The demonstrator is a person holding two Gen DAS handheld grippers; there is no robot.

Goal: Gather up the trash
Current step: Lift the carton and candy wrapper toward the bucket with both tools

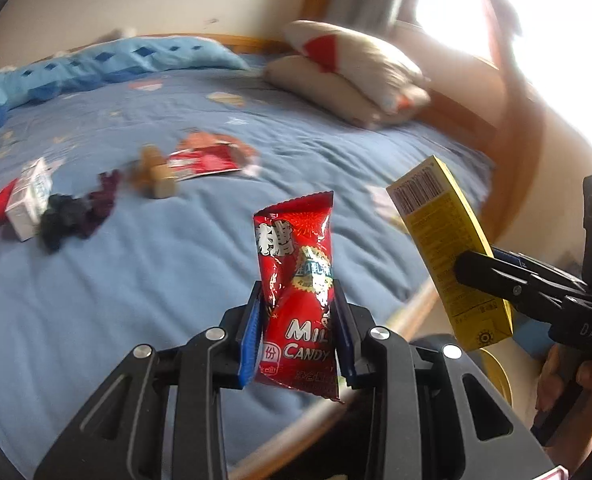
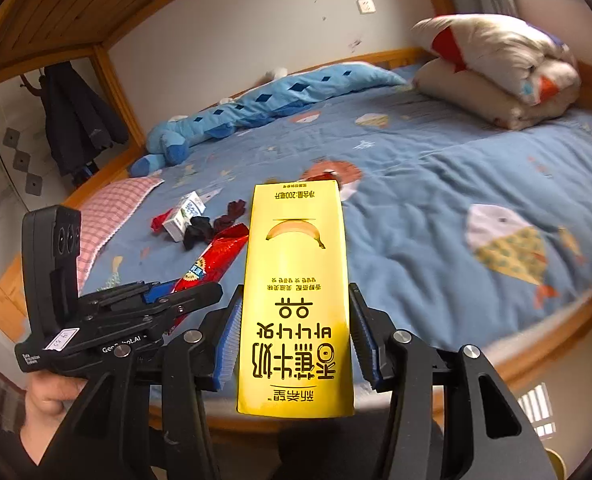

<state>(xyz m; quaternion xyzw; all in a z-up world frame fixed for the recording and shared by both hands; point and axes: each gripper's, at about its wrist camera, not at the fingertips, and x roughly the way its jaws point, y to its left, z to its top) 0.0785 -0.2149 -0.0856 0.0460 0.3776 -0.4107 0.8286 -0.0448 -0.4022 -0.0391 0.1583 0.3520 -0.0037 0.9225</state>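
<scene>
Left wrist view: red candy wrapper (image 1: pixel 296 292) clamped upright between the blue pads of the left gripper (image 1: pixel 299 336), lifted clear of the bed (image 1: pixel 156 280). Right wrist view: yellow milk carton (image 2: pixel 296 300) pinched at both side walls by the right gripper (image 2: pixel 296 340), printed face up, also off the bed. Both held aloft, probably for carrying to a bin; none identifiable. Still lying on the sheet: white carton (image 1: pixel 30 204), dark socks (image 1: pixel 76 212), torn red packet (image 1: pixel 204 162).
</scene>
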